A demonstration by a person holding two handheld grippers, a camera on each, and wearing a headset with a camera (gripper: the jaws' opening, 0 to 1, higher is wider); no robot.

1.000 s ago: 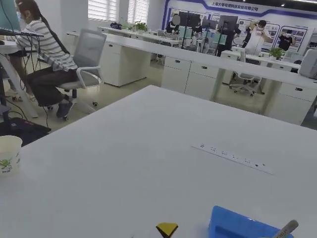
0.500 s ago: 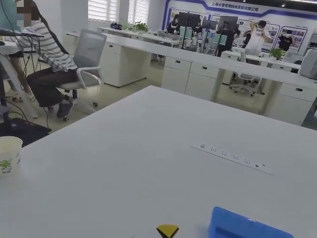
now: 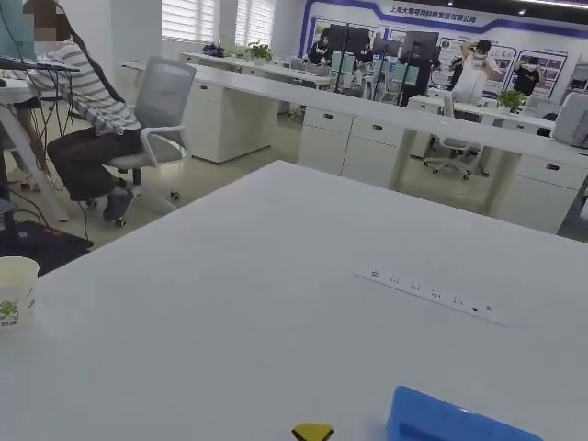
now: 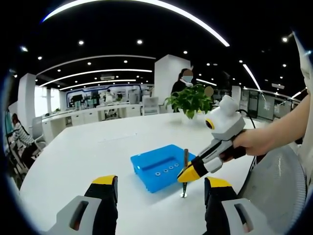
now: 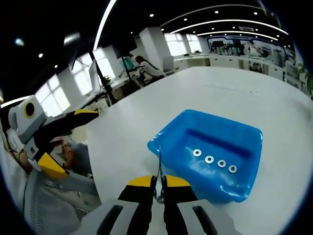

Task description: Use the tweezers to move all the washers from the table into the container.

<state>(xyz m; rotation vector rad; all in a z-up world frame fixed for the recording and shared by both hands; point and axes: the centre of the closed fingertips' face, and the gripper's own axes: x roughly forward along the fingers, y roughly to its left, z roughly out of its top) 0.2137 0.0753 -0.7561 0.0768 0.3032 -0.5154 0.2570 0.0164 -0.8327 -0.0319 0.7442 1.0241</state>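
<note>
While tweezers [image 5: 159, 164] are clamped in the right gripper [image 5: 157, 185] — left gripper [image 4: 161, 182] jaws apart, empty — tips should be kept vertical, grip firm, nr the container [image 5: 239, 188].

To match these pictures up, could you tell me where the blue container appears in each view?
Head view: blue container at the bottom edge, right of centre.
Left gripper view: container at centre, beyond the jaws.
Right gripper view: container right of centre, behind the tweezers.
Shared landmark: four washers in a row inside it.
</note>
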